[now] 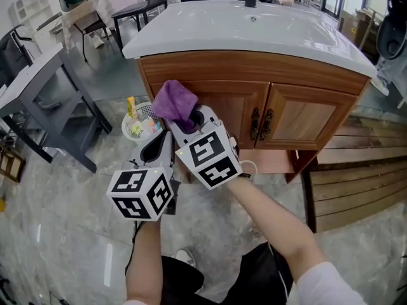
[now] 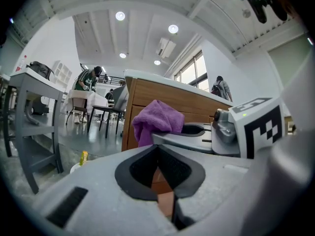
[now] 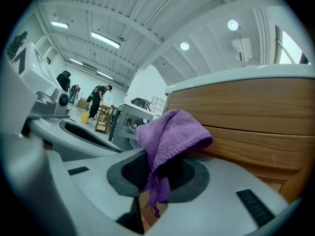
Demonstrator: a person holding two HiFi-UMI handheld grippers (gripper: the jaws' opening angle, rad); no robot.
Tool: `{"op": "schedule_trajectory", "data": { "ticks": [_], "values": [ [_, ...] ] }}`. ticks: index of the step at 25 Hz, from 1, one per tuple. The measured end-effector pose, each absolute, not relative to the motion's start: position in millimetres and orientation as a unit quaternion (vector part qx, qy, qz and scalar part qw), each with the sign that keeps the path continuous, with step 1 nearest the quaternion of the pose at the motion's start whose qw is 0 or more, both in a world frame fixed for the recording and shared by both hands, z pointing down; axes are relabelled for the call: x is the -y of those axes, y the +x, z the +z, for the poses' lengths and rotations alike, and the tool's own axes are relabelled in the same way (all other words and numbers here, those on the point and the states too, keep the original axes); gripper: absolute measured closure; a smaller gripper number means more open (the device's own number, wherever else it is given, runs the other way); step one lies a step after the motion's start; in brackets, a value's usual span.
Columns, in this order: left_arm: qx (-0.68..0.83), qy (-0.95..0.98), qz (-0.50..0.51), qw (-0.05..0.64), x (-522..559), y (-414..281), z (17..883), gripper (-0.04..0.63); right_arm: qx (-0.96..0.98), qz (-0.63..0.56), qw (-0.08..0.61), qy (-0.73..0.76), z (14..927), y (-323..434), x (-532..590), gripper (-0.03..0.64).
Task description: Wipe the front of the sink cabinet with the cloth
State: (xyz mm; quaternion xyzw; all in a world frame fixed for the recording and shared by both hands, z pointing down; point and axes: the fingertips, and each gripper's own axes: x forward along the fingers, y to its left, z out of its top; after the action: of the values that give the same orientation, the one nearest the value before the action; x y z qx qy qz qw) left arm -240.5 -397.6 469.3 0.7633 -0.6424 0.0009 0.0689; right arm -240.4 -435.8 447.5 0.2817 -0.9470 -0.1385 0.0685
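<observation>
The wooden sink cabinet (image 1: 299, 116) with a white basin top (image 1: 254, 27) stands straight ahead. A purple cloth (image 1: 173, 101) is bunched in my right gripper (image 1: 186, 118), which is shut on it just in front of the cabinet's left door. In the right gripper view the cloth (image 3: 170, 134) hangs out of the jaws (image 3: 155, 173), close to the wood front (image 3: 256, 127). My left gripper (image 1: 154, 146) hangs lower and to the left, beside the right one. Its jaws (image 2: 158, 163) are shut on nothing, and past them the cloth (image 2: 155, 119) shows.
A white basket (image 1: 132, 131) with small items sits on the floor at the cabinet's left. A grey table (image 1: 32, 75) stands further left, wooden slats (image 1: 356, 170) lie at the right. Dark handles (image 1: 261, 124) mark the two doors' meeting edge.
</observation>
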Motion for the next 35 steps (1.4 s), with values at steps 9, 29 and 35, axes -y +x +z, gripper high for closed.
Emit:
{"op": "schedule_trajectory", "data": {
  "ticks": [9,29,35],
  "values": [
    [0.638,0.768,0.005,0.062,396.9,-222.5,475.6,0.589,0.935,-0.144,0.067,0.318,447.5,-200.0,438.7,0.540],
    [0.544,0.835,-0.019,0.078,417.1,-111.2,479.4,0.589,0.899,-0.115,0.066,0.418,452.5,-72.5,457.3,0.540],
    [0.511,0.856,-0.014,0.076,418.9,-72.1,481.0,0.589,0.886,-0.111,0.058,0.446,443.9,-34.9,459.7,0.540]
  ]
}}
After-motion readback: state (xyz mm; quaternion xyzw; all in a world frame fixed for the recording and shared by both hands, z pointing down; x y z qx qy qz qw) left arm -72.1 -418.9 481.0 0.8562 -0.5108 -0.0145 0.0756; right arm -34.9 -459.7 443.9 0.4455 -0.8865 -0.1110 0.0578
